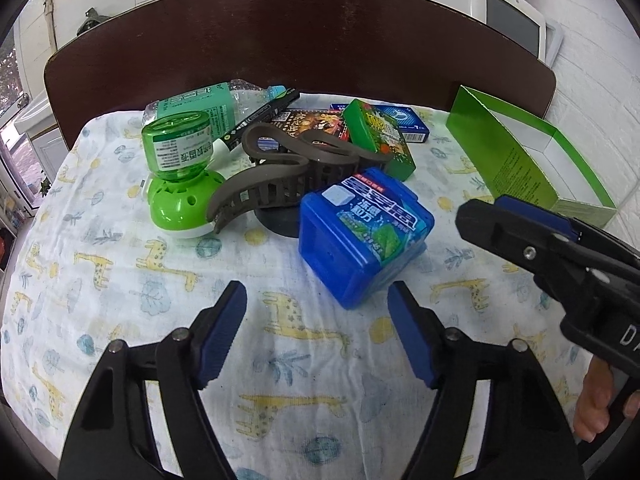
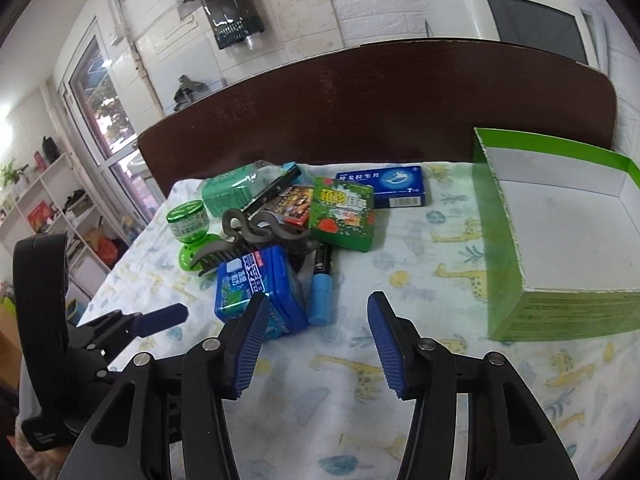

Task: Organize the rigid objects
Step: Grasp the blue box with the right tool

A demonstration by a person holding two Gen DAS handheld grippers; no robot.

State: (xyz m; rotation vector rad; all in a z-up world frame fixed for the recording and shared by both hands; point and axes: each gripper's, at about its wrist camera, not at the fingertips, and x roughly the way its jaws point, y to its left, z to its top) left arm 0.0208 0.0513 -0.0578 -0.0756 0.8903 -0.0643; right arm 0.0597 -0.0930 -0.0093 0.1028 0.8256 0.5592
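A pile of small items lies on the giraffe-print cloth [image 1: 120, 280]. Nearest is a blue plastic case [image 1: 364, 236] [image 2: 256, 288]. Behind it are a brown hair claw [image 1: 280, 172] [image 2: 248, 236], a green repellent bottle on its round base [image 1: 180, 172] [image 2: 190, 236], a green carton [image 1: 380, 136] [image 2: 344, 216], a blue medicine box [image 1: 408, 120] [image 2: 400, 188] and a lying water bottle [image 1: 200, 108] [image 2: 228, 192]. A blue-capped marker [image 2: 322, 296] lies beside the case. My left gripper [image 1: 316, 300] [image 2: 172, 314] is open just short of the case. My right gripper [image 2: 318, 304] [image 1: 486, 210] is open over the cloth near the marker, with nothing between its fingers.
An open green cardboard box [image 1: 560, 160] [image 2: 500, 240] with a bare white inside stands at the right. A dark wooden headboard [image 1: 300, 40] [image 2: 380, 100] rises behind the cloth. A picture card pack [image 1: 316, 124] [image 2: 292, 204] and a black pen [image 1: 264, 114] lie in the pile.
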